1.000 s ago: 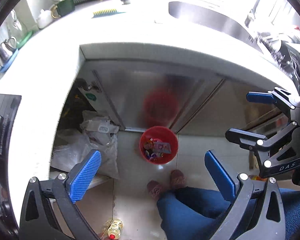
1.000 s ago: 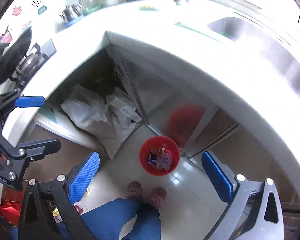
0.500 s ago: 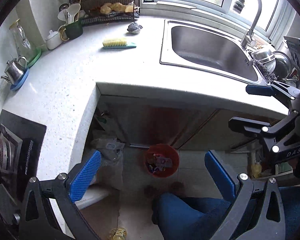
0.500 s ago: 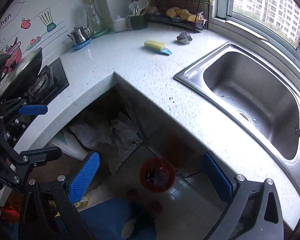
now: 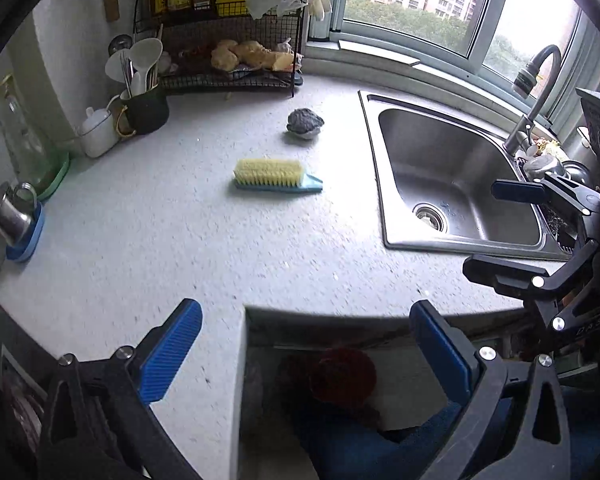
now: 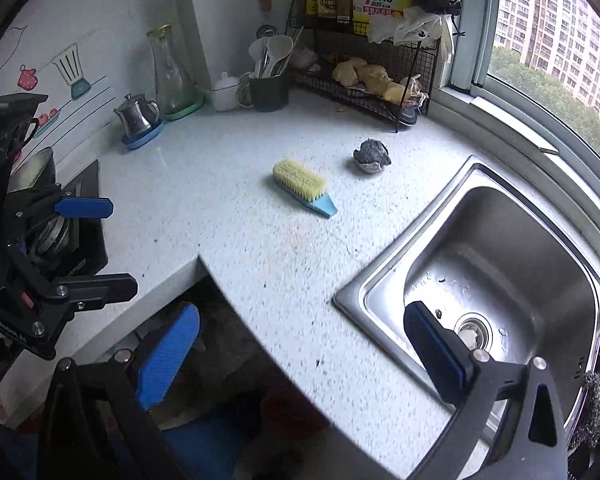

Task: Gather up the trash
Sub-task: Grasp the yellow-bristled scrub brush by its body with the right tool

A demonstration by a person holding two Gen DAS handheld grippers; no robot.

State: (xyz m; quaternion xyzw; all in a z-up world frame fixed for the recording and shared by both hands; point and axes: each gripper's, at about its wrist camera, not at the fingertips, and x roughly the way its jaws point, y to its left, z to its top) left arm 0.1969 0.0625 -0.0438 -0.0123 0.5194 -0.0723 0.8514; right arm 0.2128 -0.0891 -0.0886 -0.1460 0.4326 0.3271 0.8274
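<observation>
- Both grippers are wide open and holding nothing: the left gripper (image 5: 306, 354) hangs over the counter's inner corner, the right gripper (image 6: 300, 354) sits over the counter edge next to the sink (image 6: 512, 216).
- Guessing they're held up and back like that to scan the worktop for something worth picking up, since neither one is near anything yet.
- Most likely trash candidate is the crumpled grey wad (image 5: 305, 122), sitting by itself on the counter (image 5: 160, 232) between the wire rack (image 5: 236, 64) and the sink, well clear of both grippers.
- There's also a red bin (image 5: 342, 374) down on the floor below the counter corner, blurry and dark, just past the person's blue-clad leg (image 5: 360, 440). Probably where the trash ends up.
- A scrub brush (image 5: 276, 176) lies on its side near the wad, not touching it. Looks like a tool, not trash.
- Counter is pale speckled stone, L-shaped, mostly bare in the middle.
- Clutter sits along the wall: a small kettle (image 6: 136, 114) on a blue saucer, a glass carafe (image 6: 168, 68), a utensil cup (image 6: 268, 88).
- Window behind the sink shows apartment blocks and trees, so lots of daylight.
</observation>
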